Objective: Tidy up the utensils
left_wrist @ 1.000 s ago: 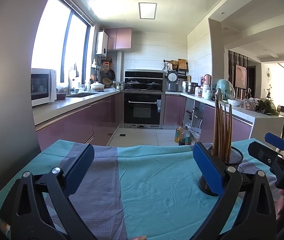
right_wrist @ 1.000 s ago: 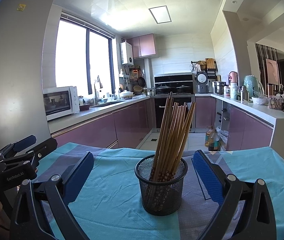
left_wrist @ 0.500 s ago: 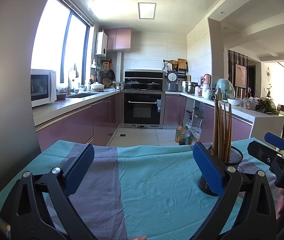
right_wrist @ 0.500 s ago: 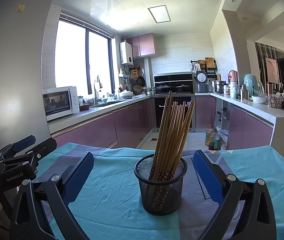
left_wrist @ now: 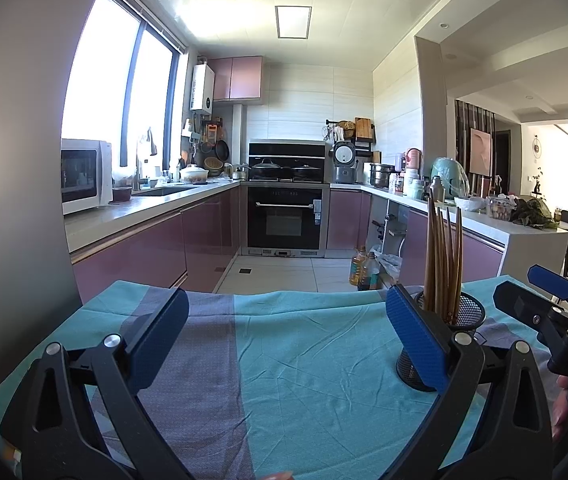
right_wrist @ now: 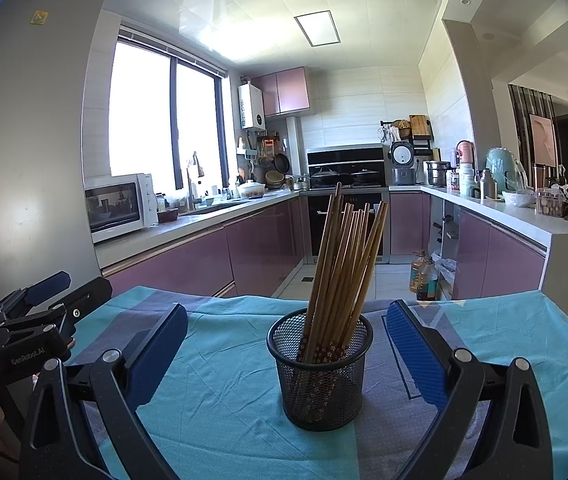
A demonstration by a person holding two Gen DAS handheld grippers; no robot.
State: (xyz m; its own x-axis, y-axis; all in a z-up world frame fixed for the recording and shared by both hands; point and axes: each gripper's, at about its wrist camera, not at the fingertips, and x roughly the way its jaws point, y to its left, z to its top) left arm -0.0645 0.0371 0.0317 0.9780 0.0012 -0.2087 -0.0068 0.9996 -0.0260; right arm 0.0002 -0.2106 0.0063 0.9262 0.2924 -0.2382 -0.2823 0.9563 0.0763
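Note:
A black mesh cup (right_wrist: 320,368) stands upright on a teal and grey tablecloth (right_wrist: 220,400), holding several wooden chopsticks (right_wrist: 344,264). My right gripper (right_wrist: 286,356) is open and empty, its blue pads either side of the cup and a little short of it. My left gripper (left_wrist: 284,344) is open and empty over the bare cloth (left_wrist: 308,376). In the left wrist view the cup (left_wrist: 460,320) with chopsticks (left_wrist: 444,264) shows behind the right finger, and the right gripper (left_wrist: 544,300) is at the far right. The left gripper (right_wrist: 48,300) shows at the left in the right wrist view.
The table's far edge drops to a tiled kitchen floor (left_wrist: 284,272). Oil bottles (right_wrist: 424,276) stand on the floor beyond. Purple cabinets and counters with a microwave (right_wrist: 120,208) line the room. A grey fridge wall (right_wrist: 24,152) is at the left.

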